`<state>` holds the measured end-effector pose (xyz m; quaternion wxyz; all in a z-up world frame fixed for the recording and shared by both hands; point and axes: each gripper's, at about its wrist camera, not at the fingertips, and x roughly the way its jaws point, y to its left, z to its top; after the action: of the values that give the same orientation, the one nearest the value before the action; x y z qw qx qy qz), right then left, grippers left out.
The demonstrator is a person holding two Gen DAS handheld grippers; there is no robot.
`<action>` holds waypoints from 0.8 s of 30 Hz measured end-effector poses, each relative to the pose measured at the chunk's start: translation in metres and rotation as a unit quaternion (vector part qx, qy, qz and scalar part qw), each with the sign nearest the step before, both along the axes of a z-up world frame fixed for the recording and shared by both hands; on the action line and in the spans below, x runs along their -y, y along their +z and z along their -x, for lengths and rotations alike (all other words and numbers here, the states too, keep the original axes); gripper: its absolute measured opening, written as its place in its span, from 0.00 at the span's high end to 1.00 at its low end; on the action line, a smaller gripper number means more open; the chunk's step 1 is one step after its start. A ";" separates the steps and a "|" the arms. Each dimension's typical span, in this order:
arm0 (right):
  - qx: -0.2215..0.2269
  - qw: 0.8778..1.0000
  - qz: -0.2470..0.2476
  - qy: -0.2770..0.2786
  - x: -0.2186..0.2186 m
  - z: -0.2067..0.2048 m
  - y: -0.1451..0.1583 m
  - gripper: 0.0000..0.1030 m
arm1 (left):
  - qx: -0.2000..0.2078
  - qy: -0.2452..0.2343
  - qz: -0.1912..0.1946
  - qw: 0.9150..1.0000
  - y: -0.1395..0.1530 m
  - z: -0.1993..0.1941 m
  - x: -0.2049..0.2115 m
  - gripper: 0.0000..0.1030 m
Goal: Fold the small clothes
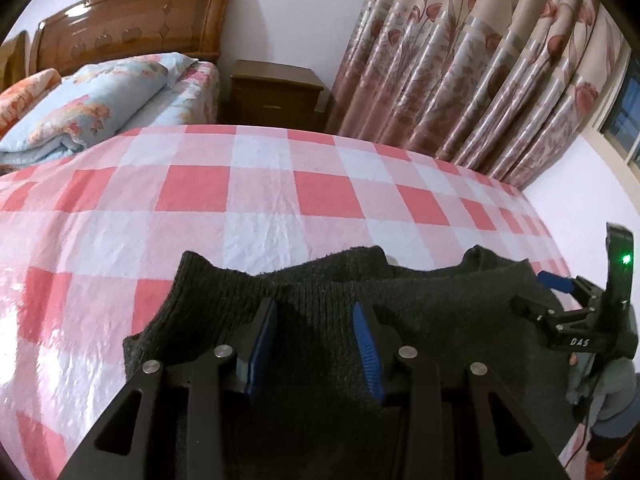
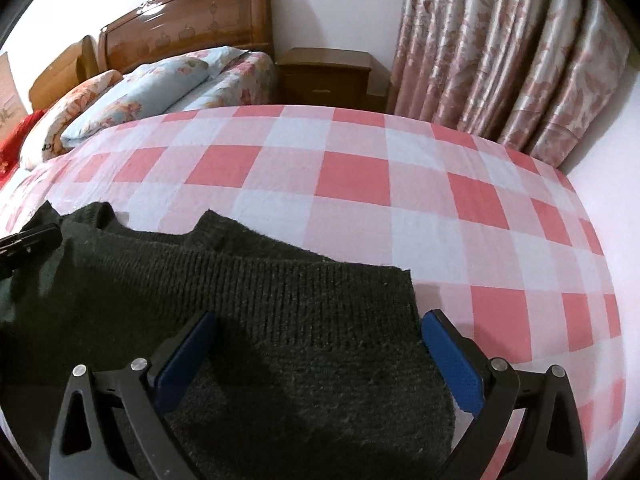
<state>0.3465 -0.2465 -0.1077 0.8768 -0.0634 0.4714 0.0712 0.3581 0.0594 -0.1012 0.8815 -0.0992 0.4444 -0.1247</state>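
The left claw [image 1: 316, 312] is held low and level, its two blue-padded fingers [image 1: 366, 344] set moderately apart with a gap between them. The right claw [image 2: 320, 344] is held in a like pose, its fingers [image 2: 448, 356] spread much wider. In the left wrist view, the right claw [image 1: 560, 286] is seen off to the right of the left claw, at about the same height.

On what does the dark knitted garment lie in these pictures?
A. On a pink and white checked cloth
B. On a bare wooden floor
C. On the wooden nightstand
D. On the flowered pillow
A: the dark knitted garment lies spread on the pink and white checked cloth, which shows around its edges in both views.
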 end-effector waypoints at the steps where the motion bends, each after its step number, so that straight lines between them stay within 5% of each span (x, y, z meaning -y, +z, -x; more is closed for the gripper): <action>1: -0.001 1.000 -0.002 0.009 -0.001 0.000 0.000 0.00 | 0.002 0.000 -0.005 1.000 0.000 0.003 0.000 0.61; 5: 0.019 1.000 0.005 0.012 -0.007 0.013 0.012 0.00 | -0.003 0.008 0.019 1.000 0.001 0.000 -0.009 0.61; 9: 0.066 0.996 0.020 0.055 -0.043 0.061 0.040 0.00 | 0.058 0.042 -0.117 0.991 0.025 0.039 0.016 0.66; 14: 0.041 0.987 0.026 0.154 -0.101 0.105 0.019 0.00 | 0.048 -0.010 -0.133 0.990 0.008 0.090 0.057 0.62; 15: 0.024 0.986 0.029 0.164 -0.106 0.107 0.007 0.00 | 0.082 -0.002 -0.148 0.986 0.007 0.101 0.059 0.60; 18: 0.034 0.988 -0.010 0.153 -0.088 0.116 0.002 0.00 | 0.097 -0.009 -0.155 0.983 0.008 0.116 0.047 0.54; 24: 0.034 0.994 -0.009 0.105 -0.029 0.138 0.006 0.00 | 0.101 0.015 -0.140 0.985 0.005 0.155 -0.011 0.52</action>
<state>0.2080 -0.2176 -0.1012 0.8805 -0.1073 0.4313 0.1650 0.2030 0.0708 -0.0963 0.9288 0.0314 0.3646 -0.0580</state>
